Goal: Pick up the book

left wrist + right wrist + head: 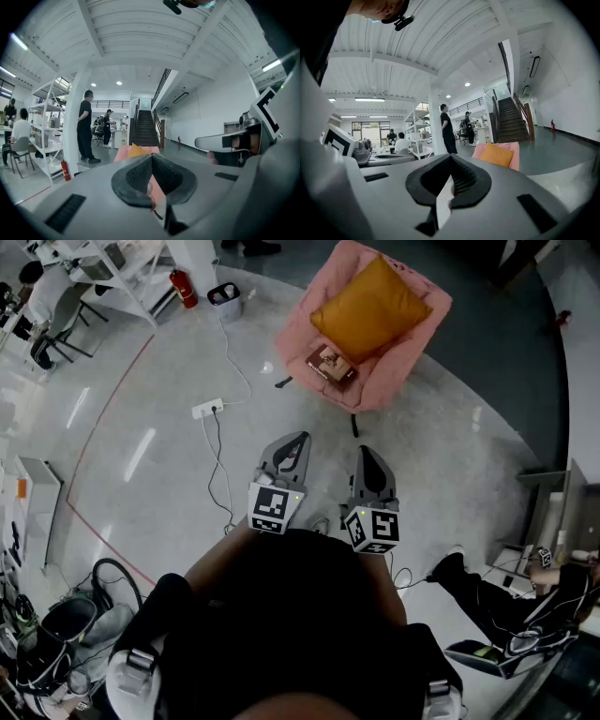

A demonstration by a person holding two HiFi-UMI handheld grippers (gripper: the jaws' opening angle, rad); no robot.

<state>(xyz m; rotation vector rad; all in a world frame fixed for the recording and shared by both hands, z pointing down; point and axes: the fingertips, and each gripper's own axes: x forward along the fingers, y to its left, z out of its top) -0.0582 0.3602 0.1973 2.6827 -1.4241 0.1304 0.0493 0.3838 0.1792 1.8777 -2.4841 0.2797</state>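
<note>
Pink armchair (398,381) stands on a pale glossy floor (141,362), well ahead of both tools. Book (331,364) lies flat on the seat, at the lower corner of an orange cushion (370,307) that leans on the backrest. Can't tell if book & cushion touch.

Left gripper (301,436) & right gripper (367,450) are held side by side close to the person's body. Both are approx level, tips aimed toward the chair and well apart from it. Left gripper: jaws closed, pads meeting at the tips, nothing btwn them. Right gripper: same, jaws together tip to tip, empty. Each carries its marker cube at the rear, facing up at the head cam.

White power strip (207,409) lies on the floor left of the chair, w/ thin cables trailing from it. Red fire extinguisher (183,289) & a small bin (225,301) stand at top left, near white shelving. A thin red line (103,418) crosses the floor on the left. Another person's legs (487,601) show at lower right.

Both gripper views show chair & cushion ahead past the jaws. A staircase (144,129) rises behind, and a person in black (85,126) stands by a white column.
</note>
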